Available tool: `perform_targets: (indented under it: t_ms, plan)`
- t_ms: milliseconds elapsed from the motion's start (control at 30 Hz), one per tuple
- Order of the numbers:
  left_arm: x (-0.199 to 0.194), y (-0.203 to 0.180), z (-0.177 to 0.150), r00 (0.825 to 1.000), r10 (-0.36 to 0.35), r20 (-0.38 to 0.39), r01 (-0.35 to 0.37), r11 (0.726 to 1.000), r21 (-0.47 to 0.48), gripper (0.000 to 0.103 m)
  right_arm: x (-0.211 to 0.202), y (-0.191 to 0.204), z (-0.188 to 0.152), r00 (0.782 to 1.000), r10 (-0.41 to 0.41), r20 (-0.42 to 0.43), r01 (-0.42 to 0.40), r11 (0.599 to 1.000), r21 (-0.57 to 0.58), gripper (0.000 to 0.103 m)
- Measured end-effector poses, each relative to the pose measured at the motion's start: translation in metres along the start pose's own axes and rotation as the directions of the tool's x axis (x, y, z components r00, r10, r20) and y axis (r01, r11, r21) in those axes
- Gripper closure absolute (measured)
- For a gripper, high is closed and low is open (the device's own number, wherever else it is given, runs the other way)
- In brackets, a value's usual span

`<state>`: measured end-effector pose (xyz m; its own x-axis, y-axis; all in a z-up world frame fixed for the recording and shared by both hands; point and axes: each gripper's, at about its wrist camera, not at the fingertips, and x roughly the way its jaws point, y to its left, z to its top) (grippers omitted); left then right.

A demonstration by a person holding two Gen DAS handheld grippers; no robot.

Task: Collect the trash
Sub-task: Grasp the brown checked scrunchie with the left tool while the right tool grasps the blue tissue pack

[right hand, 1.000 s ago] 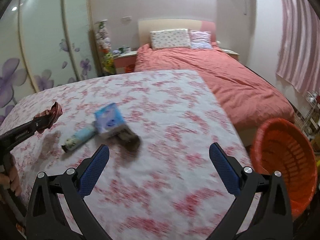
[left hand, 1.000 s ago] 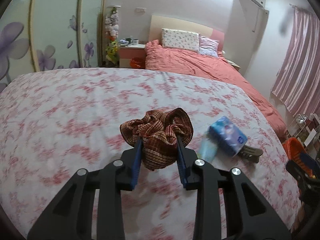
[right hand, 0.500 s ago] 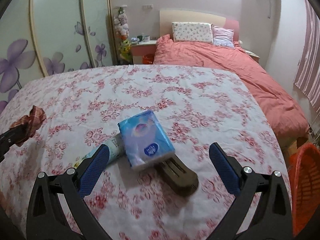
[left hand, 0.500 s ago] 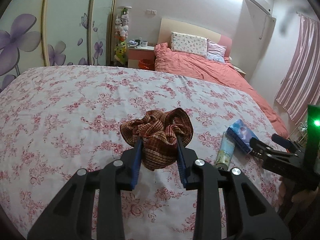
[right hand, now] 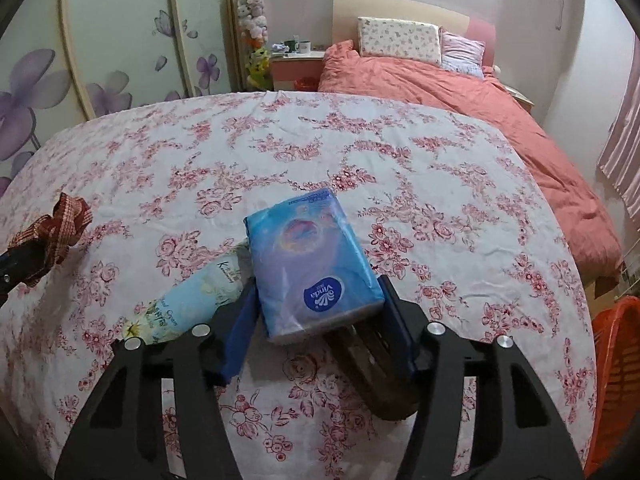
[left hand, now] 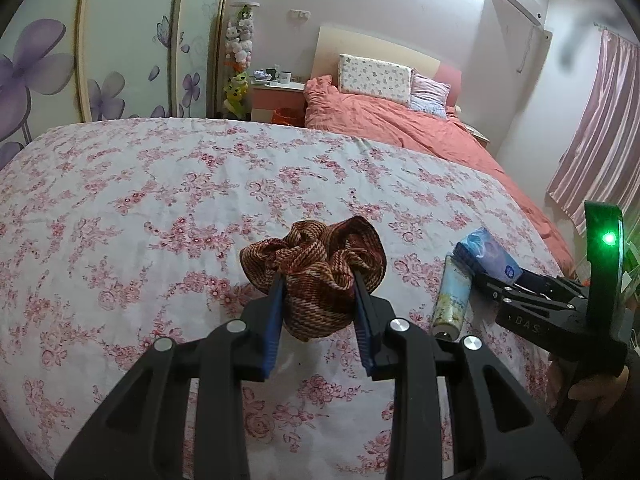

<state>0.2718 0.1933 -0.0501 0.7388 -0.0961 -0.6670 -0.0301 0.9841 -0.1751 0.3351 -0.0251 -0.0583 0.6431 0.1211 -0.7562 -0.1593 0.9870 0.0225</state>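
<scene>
My left gripper (left hand: 318, 284) is shut on a brown woven scrunchie (left hand: 316, 268) and holds it above the flowered bedspread (left hand: 160, 208); the scrunchie also shows at the left edge of the right wrist view (right hand: 56, 232). My right gripper (right hand: 320, 300) has closed on a blue Vinda tissue pack (right hand: 312, 264), its fingers against both sides. The pack also shows in the left wrist view (left hand: 486, 254). A pale blue cream tube (right hand: 192, 304) lies just left of the pack, and a dark brown flat object (right hand: 376, 376) lies under and right of it.
An orange basket (right hand: 612, 364) stands on the floor past the bed's right edge. A second bed with a salmon cover (right hand: 440, 84) and pillows lies behind. A nightstand (right hand: 296, 64) with cups and a flowered wardrobe (right hand: 100, 40) stand at the back left.
My right gripper moved forward and left to the tissue pack and closed from wide open onto its sides. The left gripper kept hold of the scrunchie and shifted little.
</scene>
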Motion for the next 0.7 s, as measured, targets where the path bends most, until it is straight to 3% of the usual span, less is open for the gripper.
perform_targets:
  t_ms: [467,700]
  plan:
    - [-0.026,-0.029,0.007,0.998,-0.038,0.045,0.037,0.999,0.025,0.071,-0.046,-0.02,-0.001,0.996,0.022,0.091,-0.029,0.997,0.066,0.05]
    - [-0.032,-0.041,0.003,0.998,-0.053,0.045,0.051,0.998,0.04,0.071,-0.041,-0.017,-0.021,0.998,0.055,0.013,-0.055,0.998,0.039,0.05]
